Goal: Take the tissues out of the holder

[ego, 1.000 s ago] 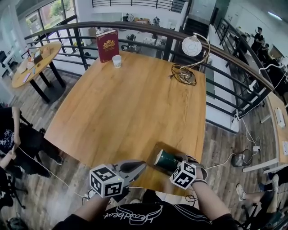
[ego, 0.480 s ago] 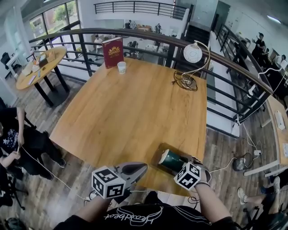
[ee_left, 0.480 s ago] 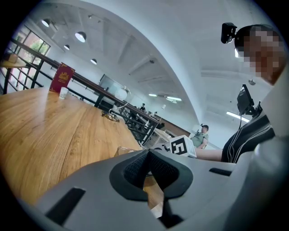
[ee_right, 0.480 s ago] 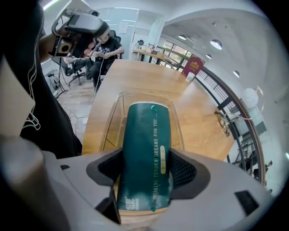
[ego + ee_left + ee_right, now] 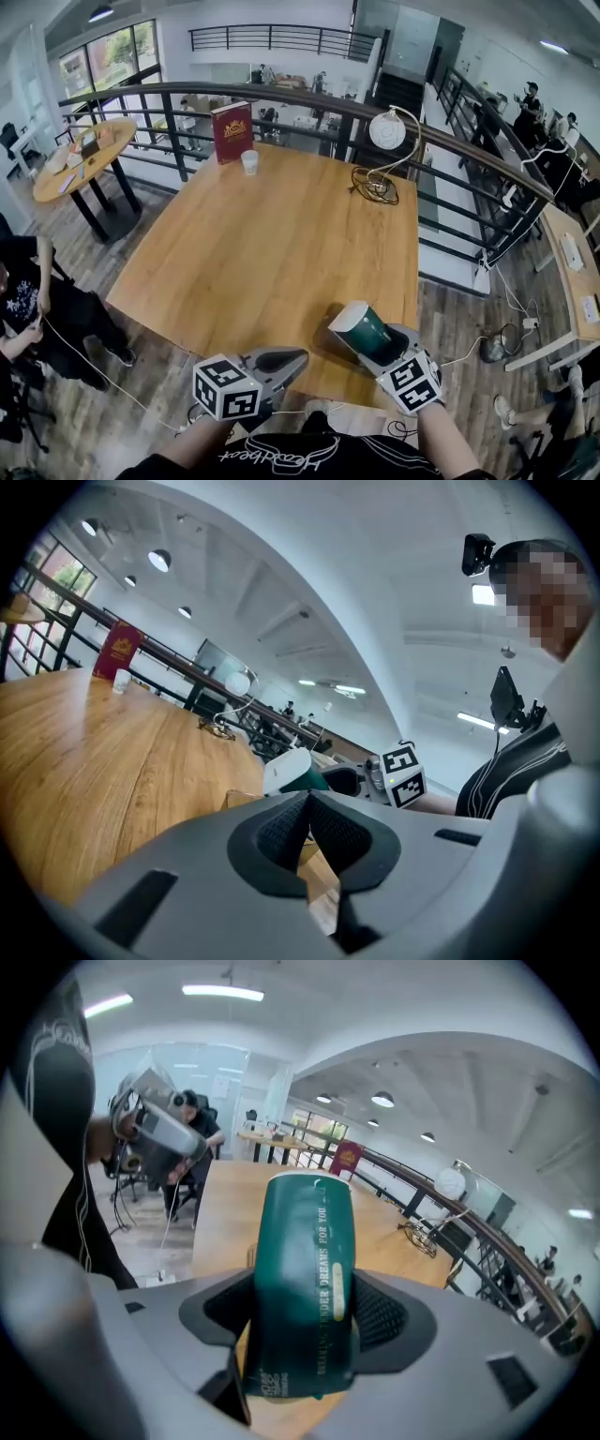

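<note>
A dark green cylindrical tissue holder (image 5: 367,332) with a white end is held above the near right edge of the wooden table (image 5: 262,253). My right gripper (image 5: 379,343) is shut on its body, white end tilted up and to the left. In the right gripper view the holder (image 5: 305,1279) fills the gap between both pads and carries pale lettering. My left gripper (image 5: 294,356) hovers over the table's near edge, left of the holder, shut with nothing in it. The left gripper view shows its pads (image 5: 281,825) pressed together and the holder (image 5: 292,771) beyond. No tissue is visible.
At the table's far side stand a red book (image 5: 232,132) and a small white cup (image 5: 248,161). A round white lamp (image 5: 386,131) with a coiled cable (image 5: 375,187) sits far right. A black railing (image 5: 309,103) runs behind. A seated person (image 5: 19,281) is at left.
The right gripper has raised the holder and tilted its white end upward. The left gripper has stayed shut in about the same place.
</note>
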Tool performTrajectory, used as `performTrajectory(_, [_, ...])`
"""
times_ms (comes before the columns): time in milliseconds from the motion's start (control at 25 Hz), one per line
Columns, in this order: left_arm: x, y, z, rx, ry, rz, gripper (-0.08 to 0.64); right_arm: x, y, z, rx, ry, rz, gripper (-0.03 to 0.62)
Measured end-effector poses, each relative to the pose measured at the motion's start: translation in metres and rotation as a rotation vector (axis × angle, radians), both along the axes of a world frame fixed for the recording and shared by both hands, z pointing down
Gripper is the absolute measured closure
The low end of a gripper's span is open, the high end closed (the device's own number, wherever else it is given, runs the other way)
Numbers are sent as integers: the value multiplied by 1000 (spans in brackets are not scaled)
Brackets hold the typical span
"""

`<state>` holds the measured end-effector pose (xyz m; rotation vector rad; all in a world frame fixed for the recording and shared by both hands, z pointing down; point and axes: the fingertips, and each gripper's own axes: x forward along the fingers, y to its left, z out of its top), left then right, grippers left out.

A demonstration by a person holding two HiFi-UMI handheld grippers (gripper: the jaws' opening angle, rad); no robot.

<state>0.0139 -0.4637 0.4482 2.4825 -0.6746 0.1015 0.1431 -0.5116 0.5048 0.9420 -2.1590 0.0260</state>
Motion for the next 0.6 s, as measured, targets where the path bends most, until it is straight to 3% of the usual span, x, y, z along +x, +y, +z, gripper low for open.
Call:
performTrajectory(360, [-3,45,-24,71,15,50,546,-7,62,-71,68,-429,99,267])
performTrajectory(600, [-2,79,-35,106,24,93,546,-15,114,-90,117,-617,76,267])
